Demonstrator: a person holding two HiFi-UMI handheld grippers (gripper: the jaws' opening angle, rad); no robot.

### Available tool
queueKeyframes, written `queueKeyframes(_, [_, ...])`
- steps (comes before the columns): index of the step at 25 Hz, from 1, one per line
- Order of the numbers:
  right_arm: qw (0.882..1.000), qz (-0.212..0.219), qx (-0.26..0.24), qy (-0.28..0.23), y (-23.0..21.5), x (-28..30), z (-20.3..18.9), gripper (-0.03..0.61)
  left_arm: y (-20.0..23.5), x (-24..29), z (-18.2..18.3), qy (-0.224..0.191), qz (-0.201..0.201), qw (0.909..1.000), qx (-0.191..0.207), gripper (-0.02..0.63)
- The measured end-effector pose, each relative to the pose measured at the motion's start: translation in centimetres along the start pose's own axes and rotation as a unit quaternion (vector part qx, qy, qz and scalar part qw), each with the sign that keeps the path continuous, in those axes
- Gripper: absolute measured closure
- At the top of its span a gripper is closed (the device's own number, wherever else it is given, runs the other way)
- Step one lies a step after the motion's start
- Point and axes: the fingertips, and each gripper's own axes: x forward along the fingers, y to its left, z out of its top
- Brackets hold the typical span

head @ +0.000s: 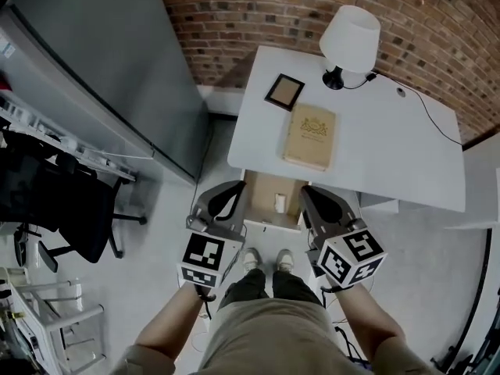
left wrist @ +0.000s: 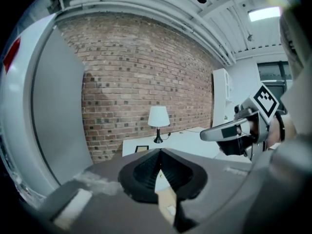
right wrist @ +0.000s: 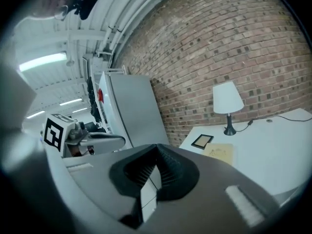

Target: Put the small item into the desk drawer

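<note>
Both grippers are closed on nothing here: the left gripper [head: 232, 188] has its jaws pressed together, and so does the right gripper [head: 311, 194]. The small item [head: 279, 202] already lies in the open drawer [head: 262, 190], which juts from the near edge of the counter [head: 375, 131], right between our two grippers. It lies right of the drawer's middle, so our right gripper is the nearer one. Its long axis seems to run front to back, though it's tiny. What's left, we reckon, is pushing the drawer front straight away from us.
</note>
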Motion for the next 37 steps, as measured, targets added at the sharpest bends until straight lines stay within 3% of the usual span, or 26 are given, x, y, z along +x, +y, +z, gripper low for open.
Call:
queueKeyframes(4, [0.999, 0.023, -0.028, -0.028, 2.5, -2.5, 4.1, 0.575, -0.6, -2.0, 3.8, -0.033, 0.011, 0.9990, 0.029, 0.612])
queueKeyframes(7, [0.996, 0.033, -0.060, -0.058, 4.1, -4.3, 7.1, 0.575, -1.2, -3.7, 6.6, -0.060, 0.020, 0.9976, 0.028, 0.612])
queueKeyframes(15, [0.979, 0.062, -0.143, -0.134, 8.7, -8.6, 13.4, 0.575, -2.4, -7.6, 12.0, -0.113, 0.045, 0.9918, 0.039, 0.612])
queueKeyframes(22, [0.973, 0.076, -0.163, -0.144, 9.3, -9.4, 14.7, 0.575, -2.8, -8.5, 13.1, -0.118, 0.055, 0.9906, 0.042, 0.612])
queueKeyframes(37, [0.977, 0.078, -0.156, -0.122, 7.5, -8.8, 14.0, 0.575, -3.2, -8.1, 13.8, -0.114, 0.061, 0.9901, 0.053, 0.612])
